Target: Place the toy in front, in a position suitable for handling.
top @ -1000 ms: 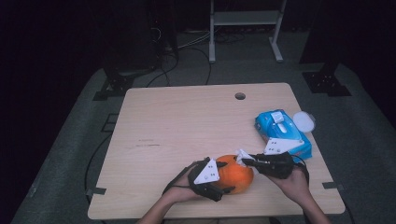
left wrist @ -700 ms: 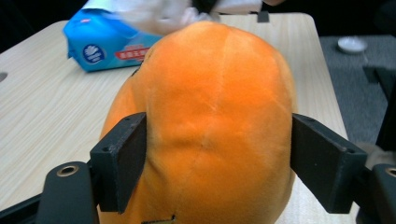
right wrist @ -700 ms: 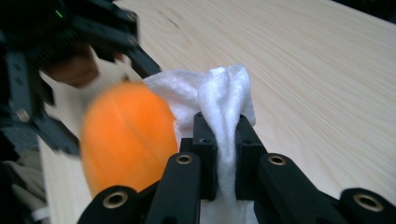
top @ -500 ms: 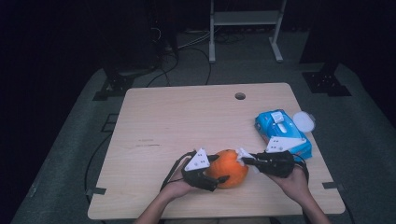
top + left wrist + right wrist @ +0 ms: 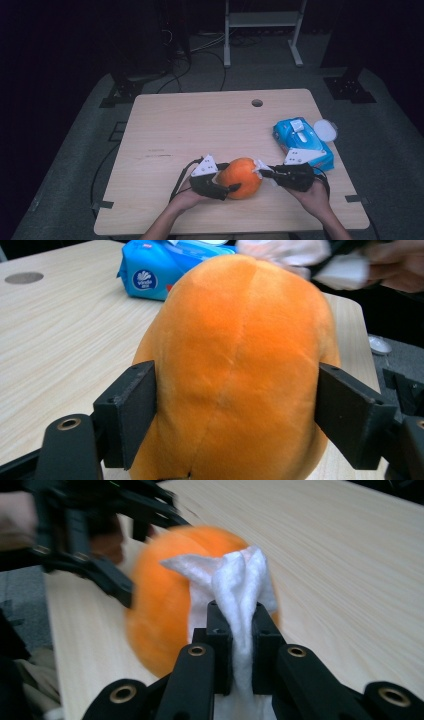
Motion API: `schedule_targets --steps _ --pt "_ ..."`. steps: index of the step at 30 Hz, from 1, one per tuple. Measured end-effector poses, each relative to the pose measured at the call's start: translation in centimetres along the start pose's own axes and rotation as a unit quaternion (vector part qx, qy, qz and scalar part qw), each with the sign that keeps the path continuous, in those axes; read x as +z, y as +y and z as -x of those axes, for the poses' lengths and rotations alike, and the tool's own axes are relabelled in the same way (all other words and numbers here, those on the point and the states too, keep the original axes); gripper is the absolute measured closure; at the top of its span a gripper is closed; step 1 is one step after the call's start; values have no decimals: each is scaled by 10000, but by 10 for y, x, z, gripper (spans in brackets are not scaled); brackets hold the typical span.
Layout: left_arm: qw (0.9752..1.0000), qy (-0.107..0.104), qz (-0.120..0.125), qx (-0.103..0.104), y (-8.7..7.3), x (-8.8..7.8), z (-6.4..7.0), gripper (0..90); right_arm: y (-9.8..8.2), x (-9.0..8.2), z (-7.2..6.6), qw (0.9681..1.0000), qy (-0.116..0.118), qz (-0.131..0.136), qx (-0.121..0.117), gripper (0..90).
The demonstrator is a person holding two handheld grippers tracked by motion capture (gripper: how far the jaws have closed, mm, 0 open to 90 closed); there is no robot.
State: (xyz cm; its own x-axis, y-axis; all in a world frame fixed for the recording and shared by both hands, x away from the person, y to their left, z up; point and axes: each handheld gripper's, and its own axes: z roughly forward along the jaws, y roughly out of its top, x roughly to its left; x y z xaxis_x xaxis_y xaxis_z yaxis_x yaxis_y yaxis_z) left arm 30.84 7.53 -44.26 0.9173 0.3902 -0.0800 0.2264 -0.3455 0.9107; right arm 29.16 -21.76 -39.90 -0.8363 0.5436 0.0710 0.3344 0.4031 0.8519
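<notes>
Left gripper (image 5: 235, 405) jaws wide, clamping the orange plush (image 5: 235, 370); right gripper (image 5: 239, 630) pinches a white wipe (image 5: 240, 580), seemingly touching it.

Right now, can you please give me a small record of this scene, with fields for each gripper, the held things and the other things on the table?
left gripper: shut on round orange plush ball, one pad each side
right gripper: shut on white crumpled wipe
wipe contact: pressed against the ball's side
table: light wood, round hole near far edge
other item: blue wipes pack, beside right gripper
</notes>
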Motion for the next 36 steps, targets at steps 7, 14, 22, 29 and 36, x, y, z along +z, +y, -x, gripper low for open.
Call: schedule_targets --steps 7,14,22,29,36 --pt "10000 51 -20 -50 -1 -2 -1 212 14 9 -23 9987 332 185 -347 820" --pt "9998 77 5 -162 0 -1 -3 214 3 3 -6 9998 -11 31 -200 819" --pt "9995 96 22 -315 -1 -3 -6 214 15 12 -31 9977 268 21 -621 820" --pt "9996 -44 23 -287 -3 -4 -7 217 -4 2 5 9996 -253 -107 -98 820" --pt "9983 91 78 -579 -4 -3 -11 198 8 7 -15 9996 153 101 -235 820"
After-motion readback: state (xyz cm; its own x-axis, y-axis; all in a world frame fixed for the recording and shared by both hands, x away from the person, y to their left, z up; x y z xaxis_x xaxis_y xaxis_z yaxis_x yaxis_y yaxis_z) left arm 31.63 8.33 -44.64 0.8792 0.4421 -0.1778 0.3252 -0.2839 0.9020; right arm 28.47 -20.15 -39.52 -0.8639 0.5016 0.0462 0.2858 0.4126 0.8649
